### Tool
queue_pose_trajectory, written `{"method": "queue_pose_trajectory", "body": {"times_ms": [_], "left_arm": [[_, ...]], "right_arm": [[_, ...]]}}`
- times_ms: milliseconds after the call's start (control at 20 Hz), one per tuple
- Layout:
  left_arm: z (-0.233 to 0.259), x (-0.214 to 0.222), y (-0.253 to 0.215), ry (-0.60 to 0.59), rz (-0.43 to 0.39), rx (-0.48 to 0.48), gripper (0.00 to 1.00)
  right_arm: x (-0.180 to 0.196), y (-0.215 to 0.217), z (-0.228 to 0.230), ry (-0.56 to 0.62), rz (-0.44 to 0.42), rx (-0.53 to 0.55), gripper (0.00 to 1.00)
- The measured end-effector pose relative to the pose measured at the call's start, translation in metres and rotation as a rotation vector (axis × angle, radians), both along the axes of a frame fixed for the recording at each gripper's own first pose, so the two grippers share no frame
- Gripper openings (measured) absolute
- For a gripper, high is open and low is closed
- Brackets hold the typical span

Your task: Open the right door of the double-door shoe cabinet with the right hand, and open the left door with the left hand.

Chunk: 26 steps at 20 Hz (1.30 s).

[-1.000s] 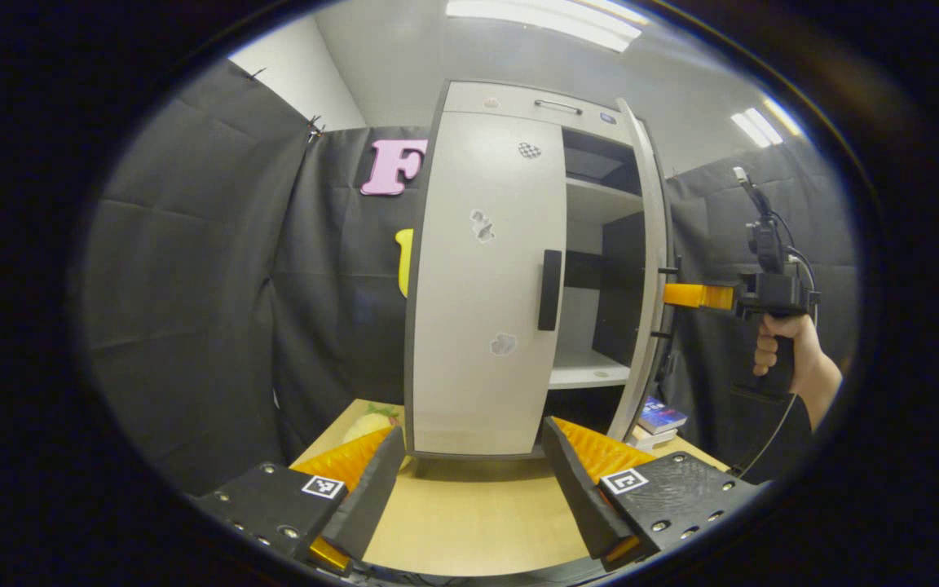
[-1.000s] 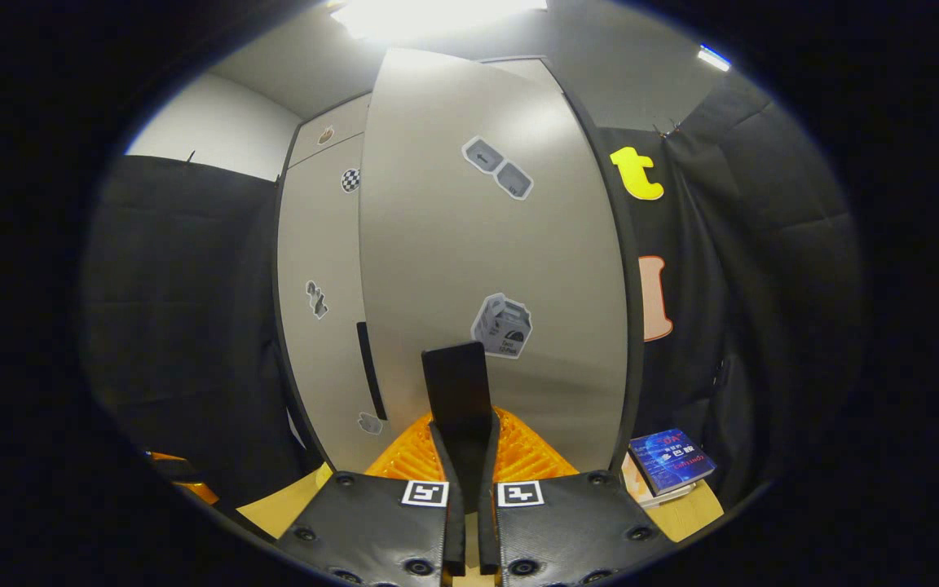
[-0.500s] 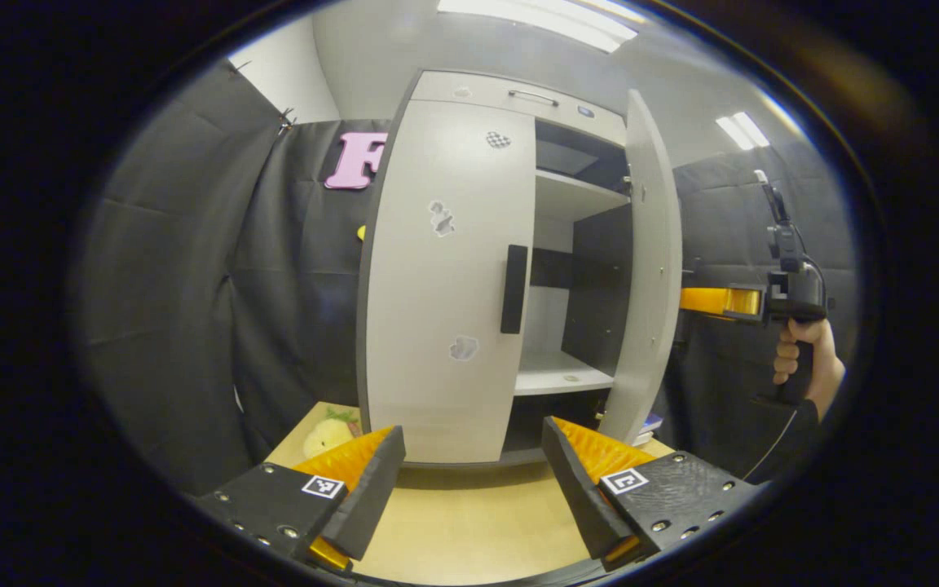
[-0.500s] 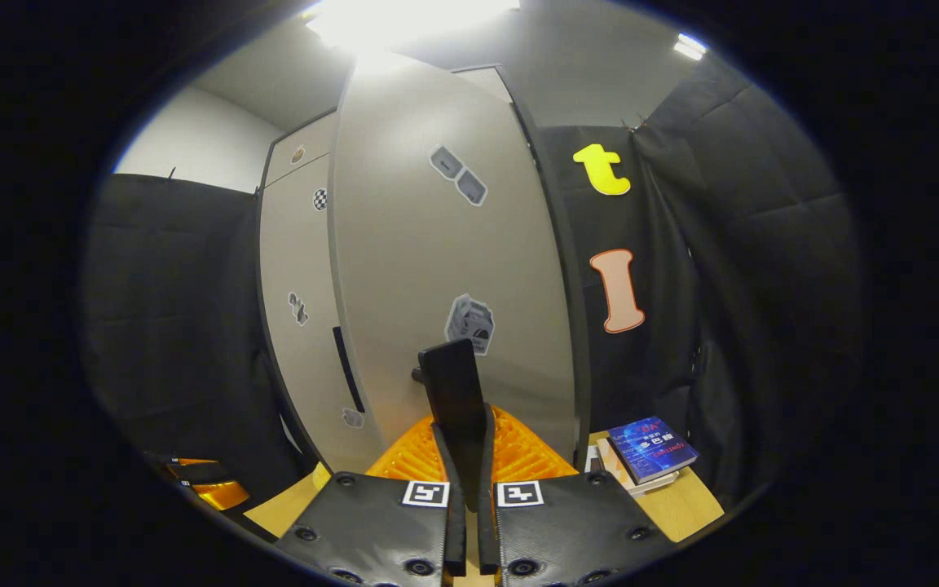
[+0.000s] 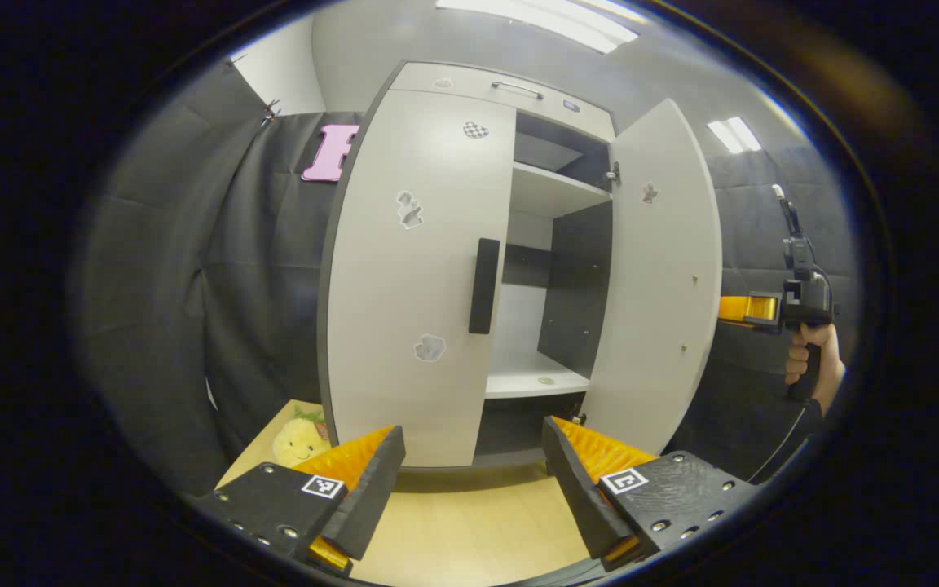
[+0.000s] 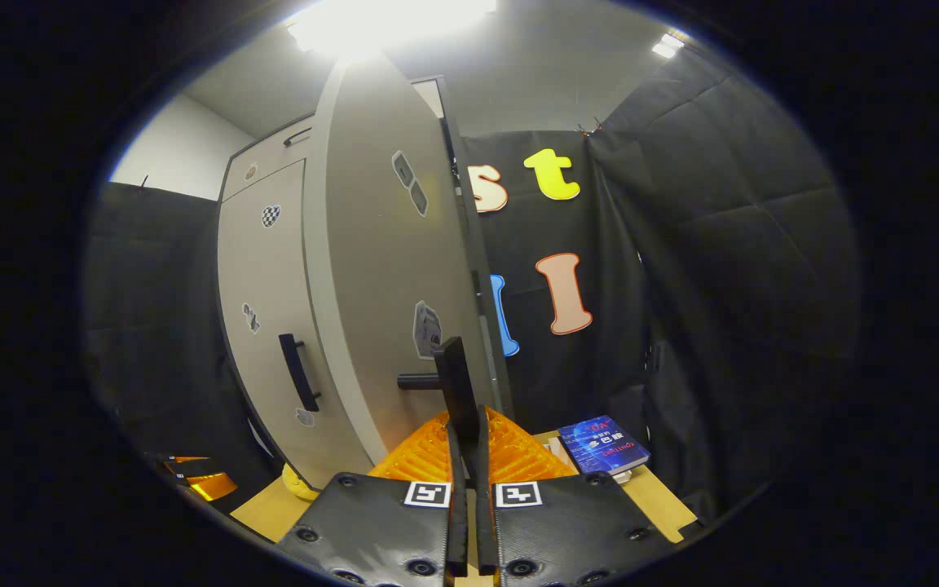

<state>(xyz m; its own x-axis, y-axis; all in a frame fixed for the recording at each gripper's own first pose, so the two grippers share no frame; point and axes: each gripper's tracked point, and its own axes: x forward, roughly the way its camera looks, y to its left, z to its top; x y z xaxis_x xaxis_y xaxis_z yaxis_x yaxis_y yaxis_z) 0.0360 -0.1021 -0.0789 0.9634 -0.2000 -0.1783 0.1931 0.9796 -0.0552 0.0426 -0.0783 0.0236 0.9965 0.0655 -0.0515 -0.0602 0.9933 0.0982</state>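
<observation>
The pale grey double-door shoe cabinet stands on the wooden table. Its left door is closed, with a black vertical handle. The right door is swung wide, baring the shelves. My left gripper is open, low in front of the cabinet and apart from the left door. My right gripper is shut on the right door's black handle, beside the door's outer face. In the left gripper view the right gripper pokes out behind the open door, held by a hand.
A yellow plush toy lies on the table left of the cabinet. Books lie on the table's right side, behind the open door. Black cloth walls close in on both sides.
The right door has swung much further open, pulled by my shut right gripper. My left gripper has stayed open and low; its view of the cabinet has shifted a little leftward.
</observation>
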Motion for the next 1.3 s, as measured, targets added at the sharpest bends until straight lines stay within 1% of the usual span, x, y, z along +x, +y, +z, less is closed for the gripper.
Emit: {"method": "queue_pose_trajectory", "body": {"times_ms": [100, 150, 200, 250, 350, 400, 450, 500, 550, 650, 700, 750, 800, 850, 900, 950, 1050, 1150, 1200, 1300], "left_arm": [[0.000, 0.001, -0.006, -0.001, -0.007, 0.002, 0.98], [-0.001, 0.001, -0.008, -0.001, -0.012, 0.002, 0.98], [-0.002, 0.003, -0.011, 0.004, -0.018, -0.002, 1.00], [-0.004, 0.004, -0.012, 0.012, -0.019, -0.008, 1.00], [0.000, 0.007, -0.013, 0.008, -0.019, -0.023, 1.00], [0.003, 0.008, -0.011, 0.003, -0.019, -0.026, 0.98], [0.005, 0.010, -0.008, -0.003, -0.015, -0.023, 1.00], [0.008, 0.011, -0.004, -0.008, -0.009, -0.018, 0.98], [0.009, 0.013, 0.002, -0.013, -0.003, -0.013, 0.98], [0.010, 0.016, 0.014, -0.017, 0.017, -0.013, 0.98], [0.011, 0.018, 0.020, -0.017, 0.027, -0.020, 1.00], [0.011, 0.021, 0.024, -0.017, 0.034, -0.032, 1.00], [0.012, 0.026, 0.028, -0.017, 0.037, -0.048, 0.98], [0.015, 0.031, 0.031, -0.021, 0.039, -0.067, 1.00], [0.019, 0.038, 0.034, -0.030, 0.044, -0.081, 0.98], [0.023, 0.046, 0.036, -0.041, 0.044, -0.090, 0.98], [0.032, 0.062, 0.036, -0.067, 0.038, -0.079, 0.98], [0.041, 0.084, 0.037, -0.094, 0.043, -0.044, 0.98], [0.045, 0.095, 0.036, -0.102, 0.046, -0.027, 0.95], [0.053, 0.116, 0.031, -0.119, 0.051, -0.001, 0.95]], "right_arm": [[0.002, -0.025, 0.001, 0.002, -0.047, 0.042, 0.06], [0.004, -0.031, 0.004, 0.001, -0.041, 0.077, 0.04], [0.004, -0.026, -0.001, 0.024, -0.009, 0.107, 0.02], [0.005, -0.024, 0.000, 0.016, 0.000, 0.125, 0.05], [0.006, -0.027, 0.000, 0.010, 0.005, 0.121, 0.06], [0.005, -0.028, 0.000, 0.012, 0.004, 0.119, 0.06], [0.005, -0.028, 0.001, 0.011, 0.001, 0.114, 0.06], [0.004, -0.027, 0.001, 0.014, 0.000, 0.113, 0.06], [0.004, -0.027, 0.000, 0.010, -0.003, 0.116, 0.06], [-0.001, -0.028, -0.003, 0.007, -0.017, 0.148, 0.06], [-0.005, -0.028, -0.005, 0.011, -0.021, 0.166, 0.06], [-0.010, -0.029, -0.008, 0.016, -0.029, 0.178, 0.06], [-0.015, -0.029, -0.010, 0.026, -0.040, 0.180, 0.06], [-0.021, -0.031, -0.017, 0.051, -0.059, 0.168, 0.06], [-0.034, -0.043, -0.025, 0.087, -0.096, 0.140, 0.06], [-0.042, -0.058, -0.035, 0.113, -0.142, 0.112, 0.03], [-0.057, -0.089, -0.039, 0.129, -0.234, 0.103, 0.02], [-0.062, -0.125, -0.041, 0.129, -0.345, 0.102, 0.02], [-0.058, -0.142, -0.043, 0.133, -0.387, 0.102, 0.04], [-0.052, -0.160, -0.042, 0.129, -0.431, 0.120, 0.14]]}}
